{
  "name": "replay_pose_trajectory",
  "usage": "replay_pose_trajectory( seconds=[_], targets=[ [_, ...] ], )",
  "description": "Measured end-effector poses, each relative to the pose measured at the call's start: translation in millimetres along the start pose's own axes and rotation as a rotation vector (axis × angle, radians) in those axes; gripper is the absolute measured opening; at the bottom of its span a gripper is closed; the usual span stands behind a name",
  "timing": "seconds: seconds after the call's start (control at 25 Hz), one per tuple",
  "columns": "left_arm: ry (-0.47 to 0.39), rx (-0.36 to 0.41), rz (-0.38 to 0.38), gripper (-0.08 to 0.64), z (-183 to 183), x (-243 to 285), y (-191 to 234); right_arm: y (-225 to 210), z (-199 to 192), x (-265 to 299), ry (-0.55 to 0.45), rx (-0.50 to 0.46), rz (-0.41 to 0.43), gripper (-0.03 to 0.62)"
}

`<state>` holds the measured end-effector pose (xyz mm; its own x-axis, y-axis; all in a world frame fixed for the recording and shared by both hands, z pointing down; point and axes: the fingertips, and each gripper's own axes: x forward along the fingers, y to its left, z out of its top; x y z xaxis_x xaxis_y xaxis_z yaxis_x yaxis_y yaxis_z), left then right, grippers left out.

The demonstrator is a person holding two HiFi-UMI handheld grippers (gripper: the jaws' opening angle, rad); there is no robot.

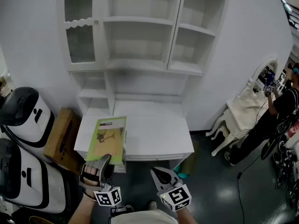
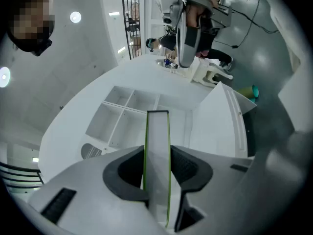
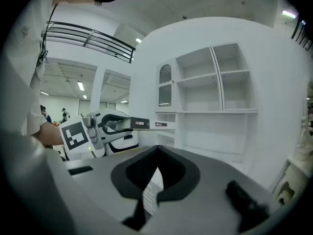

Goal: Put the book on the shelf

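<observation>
A green and yellow book [image 1: 108, 139] is held flat above the left part of the white desk [image 1: 156, 134]. My left gripper [image 1: 105, 160] is shut on its near edge. In the left gripper view the book's page edge [image 2: 157, 146] runs straight out between the pads, toward the white shelf unit [image 2: 128, 115]. The shelf unit [image 1: 140, 45] stands against the wall behind the desk, and its compartments hold nothing. My right gripper [image 1: 159, 174] hovers in front of the desk's near edge, shut with nothing in it. The right gripper view shows the held book [image 3: 139, 124] side-on at the left.
Two white and black machines [image 1: 21, 111] and a cardboard box [image 1: 60, 136] stand left of the desk. A white chair [image 1: 233, 120] and a person [image 1: 280, 111] are at the right. The floor is dark and glossy.
</observation>
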<state>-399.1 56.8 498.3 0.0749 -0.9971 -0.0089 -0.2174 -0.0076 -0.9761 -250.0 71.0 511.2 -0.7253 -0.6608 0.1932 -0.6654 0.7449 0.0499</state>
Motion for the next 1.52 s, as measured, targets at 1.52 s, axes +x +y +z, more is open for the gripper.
replay_pose_trajectory(
  seconds=[1.52],
  targets=[
    [-0.052,0.037,-0.013,0.15,106.8,53.4,8.3,-68.0,-21.5,-56.2,-0.033,0.066,-0.051,0.012]
  ],
)
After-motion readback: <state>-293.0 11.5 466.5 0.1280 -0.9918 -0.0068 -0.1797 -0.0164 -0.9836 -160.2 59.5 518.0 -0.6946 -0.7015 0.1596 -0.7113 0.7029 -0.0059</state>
